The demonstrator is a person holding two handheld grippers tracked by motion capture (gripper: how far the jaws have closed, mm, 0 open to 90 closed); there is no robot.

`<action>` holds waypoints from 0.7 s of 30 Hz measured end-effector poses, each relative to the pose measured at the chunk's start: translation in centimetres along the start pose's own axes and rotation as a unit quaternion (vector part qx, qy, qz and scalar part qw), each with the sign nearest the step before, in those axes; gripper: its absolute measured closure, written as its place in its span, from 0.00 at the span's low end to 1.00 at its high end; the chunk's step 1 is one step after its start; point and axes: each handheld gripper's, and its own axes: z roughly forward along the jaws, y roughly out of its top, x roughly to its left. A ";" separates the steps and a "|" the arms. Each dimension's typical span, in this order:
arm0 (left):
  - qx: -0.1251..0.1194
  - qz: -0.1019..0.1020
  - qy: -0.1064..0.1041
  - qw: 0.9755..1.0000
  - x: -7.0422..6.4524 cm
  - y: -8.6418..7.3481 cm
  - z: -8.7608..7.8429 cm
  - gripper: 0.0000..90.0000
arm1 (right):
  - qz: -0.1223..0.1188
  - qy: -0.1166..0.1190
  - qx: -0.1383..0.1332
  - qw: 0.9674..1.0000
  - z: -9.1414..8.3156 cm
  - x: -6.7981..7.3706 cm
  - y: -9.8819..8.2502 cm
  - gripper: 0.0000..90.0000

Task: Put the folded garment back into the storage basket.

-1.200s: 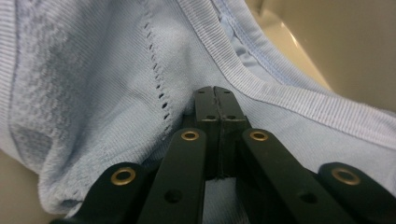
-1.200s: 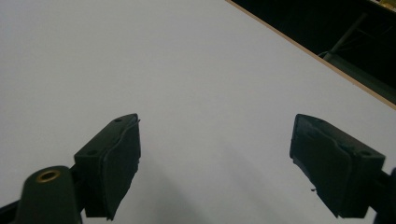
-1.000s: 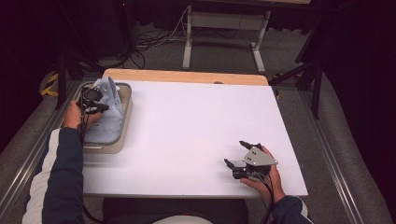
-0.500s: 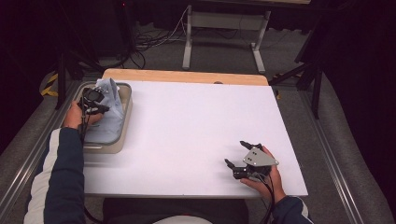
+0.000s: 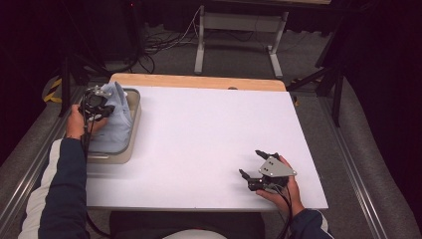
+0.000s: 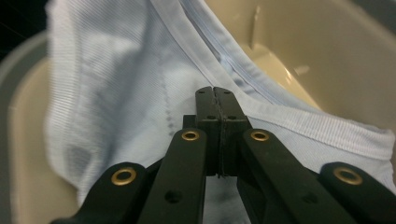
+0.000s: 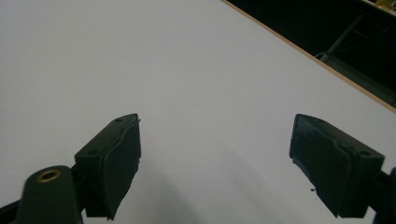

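Already left gripper [image 6: 218, 105] clamped on pale blue shirt [image 6: 116, 93] near collar seam; soft, light, drapes; right gripper [image 5: 262, 171] agape, idle.

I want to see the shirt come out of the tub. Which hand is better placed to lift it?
Left. The left gripper is shut on the light blue shirt in the tub; the right gripper rests open, far across the table.

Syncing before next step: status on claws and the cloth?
Left claw shut on light blue cloth in beige tub. Right claw open, over bare white table. Nothing in the way.
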 end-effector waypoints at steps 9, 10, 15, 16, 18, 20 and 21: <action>-0.056 -0.007 0.003 0.998 0.3 -0.1 -1.8 1.00 | 0.000 0.000 0.000 1.000 0.0 0.0 0.0 0.19; -0.059 -0.006 0.005 0.998 0.3 -0.1 -1.9 1.00 | 0.000 -0.001 0.000 1.000 0.0 0.0 0.0 0.19; -0.076 -0.004 0.000 0.997 0.0 -0.2 -2.5 0.97 | 0.001 -0.001 0.000 1.000 0.0 0.0 0.0 0.19; -0.079 -0.002 0.001 0.997 0.0 -0.3 -2.6 0.97 | 0.001 -0.001 0.000 1.000 0.0 0.0 0.0 0.19; -0.085 -0.003 -0.004 0.996 -0.2 -0.3 -2.9 0.96 | 0.001 -0.001 0.000 1.000 0.0 0.0 0.0 0.19; -0.094 0.000 -0.001 0.996 -0.4 -0.3 -3.1 0.95 | 0.001 -0.001 0.000 1.000 0.0 0.0 0.0 0.19; -0.102 -0.003 -0.006 0.995 -0.4 -0.4 -3.2 0.95 | -0.001 -0.001 0.001 1.000 0.0 0.0 0.0 0.19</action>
